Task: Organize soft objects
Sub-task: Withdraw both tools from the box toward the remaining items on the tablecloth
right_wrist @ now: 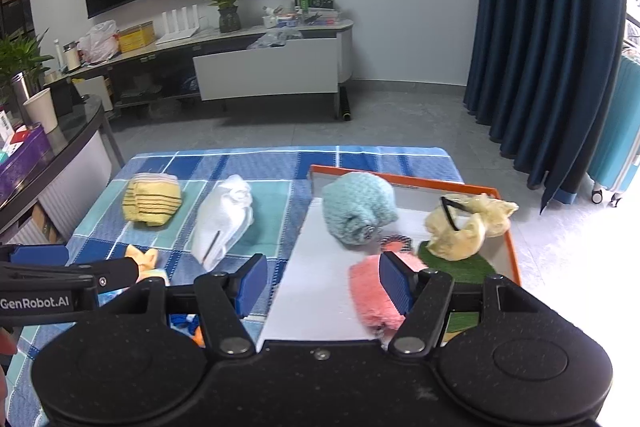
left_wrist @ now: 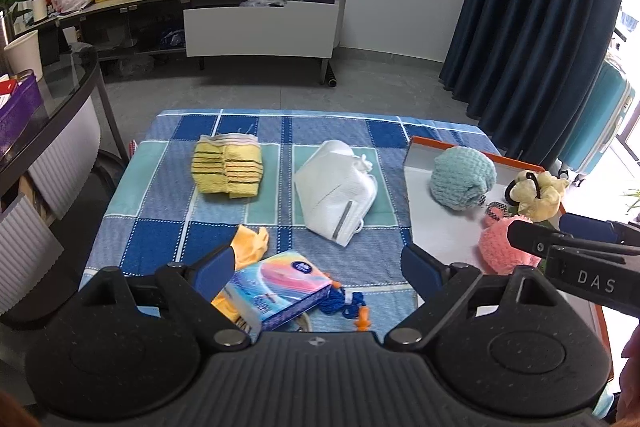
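Observation:
On the blue checked cloth [left_wrist: 168,227] lie a yellow striped cloth [left_wrist: 228,169] [right_wrist: 154,203], a white mask [left_wrist: 338,187] [right_wrist: 224,219], an orange cloth [left_wrist: 250,245] and a tissue pack [left_wrist: 280,287] beside a blue cord [left_wrist: 344,301]. My left gripper [left_wrist: 318,267] [right_wrist: 84,263] hovers open over the tissue pack. The orange-rimmed white tray [left_wrist: 436,235] [right_wrist: 320,291] holds a teal knitted hat [left_wrist: 462,181] [right_wrist: 358,209], a cream scrunchie [left_wrist: 540,193] [right_wrist: 468,227] and a pink fluffy piece [left_wrist: 504,247] [right_wrist: 372,291]. Above the tray's near part, my right gripper [right_wrist: 324,283] [left_wrist: 540,227] is open, the pink piece lying loose by its right finger.
A green mat [right_wrist: 468,267] lies under the scrunchie in the tray. A glass-topped table [left_wrist: 60,95] with a paper cup stands at the left. Behind are grey floor, a TV cabinet [left_wrist: 260,27], a dark blue curtain [left_wrist: 532,27] and a teal suitcase [left_wrist: 600,123].

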### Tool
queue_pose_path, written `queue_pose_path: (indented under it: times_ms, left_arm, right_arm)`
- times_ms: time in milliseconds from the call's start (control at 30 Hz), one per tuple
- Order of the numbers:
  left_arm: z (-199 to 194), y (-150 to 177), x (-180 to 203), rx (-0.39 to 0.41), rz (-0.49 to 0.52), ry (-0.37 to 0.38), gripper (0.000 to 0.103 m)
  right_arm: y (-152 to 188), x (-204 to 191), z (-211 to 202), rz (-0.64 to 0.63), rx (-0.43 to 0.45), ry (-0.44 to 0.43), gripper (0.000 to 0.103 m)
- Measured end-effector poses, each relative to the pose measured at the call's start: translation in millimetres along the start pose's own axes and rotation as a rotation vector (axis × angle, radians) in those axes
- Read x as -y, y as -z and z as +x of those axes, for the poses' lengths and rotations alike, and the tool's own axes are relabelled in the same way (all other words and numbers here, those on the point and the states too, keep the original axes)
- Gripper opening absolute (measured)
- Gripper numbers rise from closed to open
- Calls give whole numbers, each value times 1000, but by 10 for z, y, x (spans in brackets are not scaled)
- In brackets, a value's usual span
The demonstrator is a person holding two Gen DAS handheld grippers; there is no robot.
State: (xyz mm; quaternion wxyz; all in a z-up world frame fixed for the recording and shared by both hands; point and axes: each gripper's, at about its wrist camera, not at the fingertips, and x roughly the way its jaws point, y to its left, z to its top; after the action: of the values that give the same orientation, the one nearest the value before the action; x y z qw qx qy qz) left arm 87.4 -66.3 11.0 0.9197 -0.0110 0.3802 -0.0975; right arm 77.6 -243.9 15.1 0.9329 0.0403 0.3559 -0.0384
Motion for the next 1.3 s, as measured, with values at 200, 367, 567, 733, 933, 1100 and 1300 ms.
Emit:
queue_pose_path:
  times_ms: [200,367,567,733,933,1100,1300]
  left_arm:
    - [-33,75,-154,-6,-21,-18,93]
    - [-55,119,-298,-11,-46,-29,93]
    - [-70,171,-424,-20,-60,-45,93]
    - [-59,221,-505,-32,-69,-56,93]
    - [-45,304,-632,-51,-84,-71,93]
    - [-23,311,-731,-60,-110,-86,93]
    - [22,318,-762,-66,-113,-85,93]
  right_arm:
    - [31,-157,43,-28,-17,-25,75]
    - [55,-267,80,-40,-30,-46,75]
    - [88,-351,131,-54,-49,-65,75]
    - [121,-406,171,-65,-63,-79,75]
    - [172,-470,221,-83,-85,-103,75]
    - [225,-538,299,-105,-111,-155,75]
    - [316,-700,459,-170,-166,-221,74]
